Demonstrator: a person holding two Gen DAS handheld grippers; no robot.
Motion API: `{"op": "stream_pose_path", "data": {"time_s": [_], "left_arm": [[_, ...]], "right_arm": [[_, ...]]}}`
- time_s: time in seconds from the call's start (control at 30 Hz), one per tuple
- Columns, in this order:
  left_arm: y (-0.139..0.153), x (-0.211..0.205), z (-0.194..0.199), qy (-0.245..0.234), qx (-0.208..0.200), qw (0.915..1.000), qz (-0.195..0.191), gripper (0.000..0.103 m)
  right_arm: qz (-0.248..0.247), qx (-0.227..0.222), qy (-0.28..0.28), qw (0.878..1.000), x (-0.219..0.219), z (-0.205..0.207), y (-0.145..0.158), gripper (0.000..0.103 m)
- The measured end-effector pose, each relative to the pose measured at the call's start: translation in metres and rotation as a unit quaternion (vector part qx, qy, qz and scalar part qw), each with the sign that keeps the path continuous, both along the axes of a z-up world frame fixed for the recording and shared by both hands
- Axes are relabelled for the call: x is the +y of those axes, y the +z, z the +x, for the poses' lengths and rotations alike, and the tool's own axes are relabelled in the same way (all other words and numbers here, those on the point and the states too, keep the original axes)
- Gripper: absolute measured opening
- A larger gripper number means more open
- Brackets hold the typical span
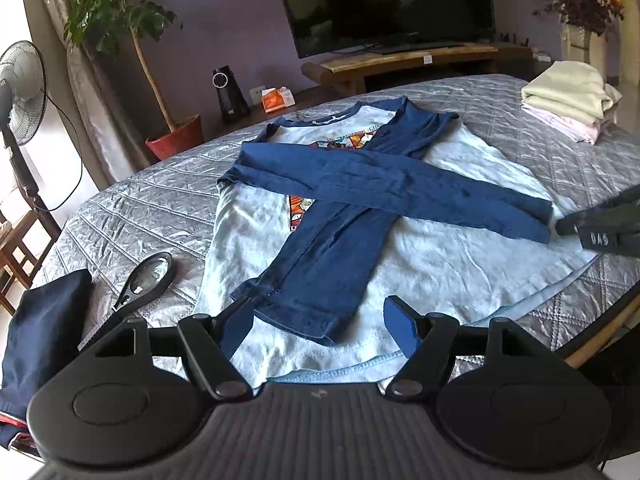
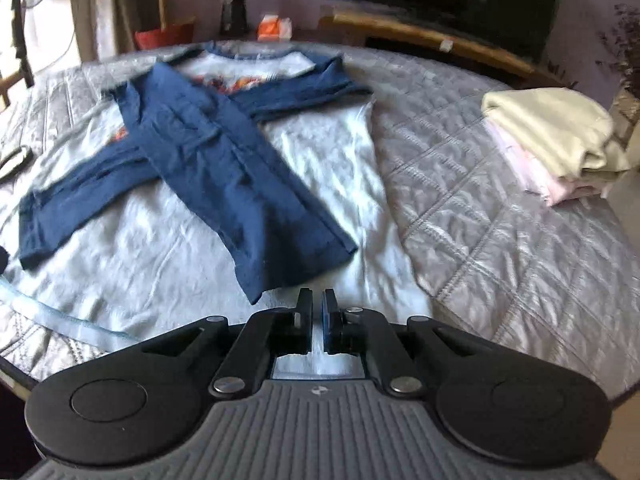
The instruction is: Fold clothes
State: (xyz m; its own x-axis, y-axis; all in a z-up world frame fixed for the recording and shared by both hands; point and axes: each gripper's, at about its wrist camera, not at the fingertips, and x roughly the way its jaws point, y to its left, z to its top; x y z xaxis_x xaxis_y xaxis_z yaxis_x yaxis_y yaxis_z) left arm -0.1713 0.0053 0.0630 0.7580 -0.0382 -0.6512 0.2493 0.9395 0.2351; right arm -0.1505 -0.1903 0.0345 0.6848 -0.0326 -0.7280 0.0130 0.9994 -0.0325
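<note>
Folding a long-sleeved shirt [image 1: 420, 256] spread flat on the quilted table cover [image 2: 500, 232].
Your left gripper [image 1: 318, 320] gapes wide over the hem, holding nothing; your right gripper [image 2: 317, 312] is pinched closed and empty beside 2 crossed navy sleeves [image 2: 224, 160].

**Living room around the television**

A dark television [image 1: 384, 4] stands on a low wooden bench [image 1: 408, 62] against a purple wall [image 1: 228, 28]. Left of it: a potted tree [image 1: 132, 32], a standing fan [image 1: 20, 92], bright window light. Another plant [image 1: 580, 0] stands right.
</note>
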Motion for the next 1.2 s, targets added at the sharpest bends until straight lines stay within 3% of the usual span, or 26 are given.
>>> {"op": "stream_pose_path", "data": {"time_s": [0.1, 0.37, 0.4, 0.43, 0.47, 0.57, 0.77, 0.87, 0.9, 0.97, 1.0, 1.07, 1.2], "left_arm": [[-0.001, -0.004, -0.001, -0.008, 0.002, 1.0, 0.003, 0.068], [-0.001, -0.003, -0.001, -0.006, 0.005, 1.0, 0.005, 0.068], [-0.001, -0.002, 0.0, -0.005, 0.006, 1.0, 0.005, 0.068], [-0.001, -0.002, 0.001, -0.004, 0.007, 1.0, 0.004, 0.068], [-0.001, -0.002, 0.001, -0.005, 0.008, 0.9999, 0.003, 0.068], [-0.002, -0.005, 0.001, -0.012, 0.01, 0.9999, 0.004, 0.068], [-0.004, -0.007, 0.0, -0.018, 0.016, 0.9997, 0.007, 0.069], [-0.003, -0.001, 0.002, -0.006, 0.018, 0.9998, -0.002, 0.069], [-0.003, 0.002, 0.004, -0.001, 0.02, 0.9998, -0.006, 0.069], [-0.002, 0.005, 0.006, 0.006, 0.024, 0.9996, -0.012, 0.069], [-0.001, 0.007, 0.007, 0.008, 0.026, 0.9995, -0.016, 0.069], [0.001, 0.008, 0.006, 0.004, 0.025, 0.9995, -0.02, 0.069], [0.013, 0.016, 0.011, 0.001, 0.02, 0.9998, -0.008, 0.069]], "right_arm": [[-0.005, -0.033, 0.02, 0.999, 0.009, 0.004, 0.007, 0.009], [0.047, 0.013, 0.035, 0.998, 0.002, 0.031, -0.013, 0.009], [0.046, 0.016, 0.033, 0.998, 0.002, 0.031, -0.013, 0.014], [0.046, 0.018, 0.032, 0.998, 0.002, 0.031, -0.013, 0.025], [0.046, 0.021, 0.031, 0.998, 0.002, 0.032, -0.012, 0.027], [0.045, 0.028, 0.027, 0.998, 0.002, 0.033, -0.011, 0.02], [0.043, 0.042, 0.019, 0.998, 0.002, 0.034, -0.009, 0.026], [0.042, 0.05, 0.015, 0.998, 0.002, 0.035, -0.008, 0.024], [0.036, 0.058, 0.018, 0.998, 0.002, 0.033, -0.007, 0.026], [0.023, 0.074, 0.015, 0.997, -0.002, 0.021, -0.005, 0.055], [0.025, 0.082, 0.004, 0.996, -0.004, 0.015, -0.003, 0.055], [0.055, 0.069, 0.003, 0.996, -0.01, 0.0, 0.008, 0.047], [0.058, 0.018, 0.003, 0.998, -0.017, -0.027, 0.038, 0.047]]}}
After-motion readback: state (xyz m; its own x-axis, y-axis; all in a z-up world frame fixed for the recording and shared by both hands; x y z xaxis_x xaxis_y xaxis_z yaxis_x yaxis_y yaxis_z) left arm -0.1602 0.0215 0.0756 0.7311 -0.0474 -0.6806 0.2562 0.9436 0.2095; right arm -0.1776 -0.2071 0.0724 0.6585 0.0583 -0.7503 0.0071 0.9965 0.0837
